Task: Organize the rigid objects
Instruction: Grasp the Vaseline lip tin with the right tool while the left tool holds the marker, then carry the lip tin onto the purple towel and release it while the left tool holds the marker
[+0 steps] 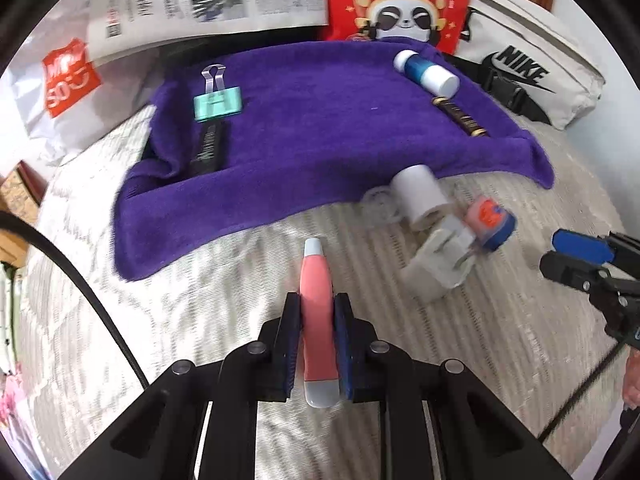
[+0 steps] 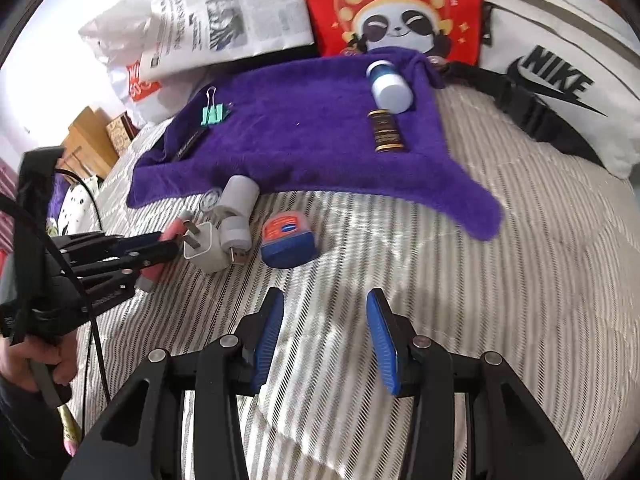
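My left gripper (image 1: pixel 316 308) is shut on a pink and white pen-like tube (image 1: pixel 316 300) and holds it above the striped bedspread, short of the purple towel (image 1: pixel 320 128). On the towel lie a mint binder clip (image 1: pixel 218 102), a black comb (image 1: pixel 206 148), a blue and white bottle (image 1: pixel 426 72) and a dark brown tube (image 1: pixel 460 117). My right gripper (image 2: pixel 325 312) is open and empty, just short of a blue and orange jar (image 2: pixel 287 240). A white charger plug (image 2: pixel 204 246) and a white cylinder (image 2: pixel 239 196) lie left of the jar.
A white Nike bag (image 2: pixel 560 72) lies at the back right. A red panda bag (image 2: pixel 396 8), a newspaper (image 2: pixel 232 20) and a white plastic bag (image 1: pixel 52 92) line the back behind the towel. The striped bedspread (image 2: pixel 480 300) stretches on the right.
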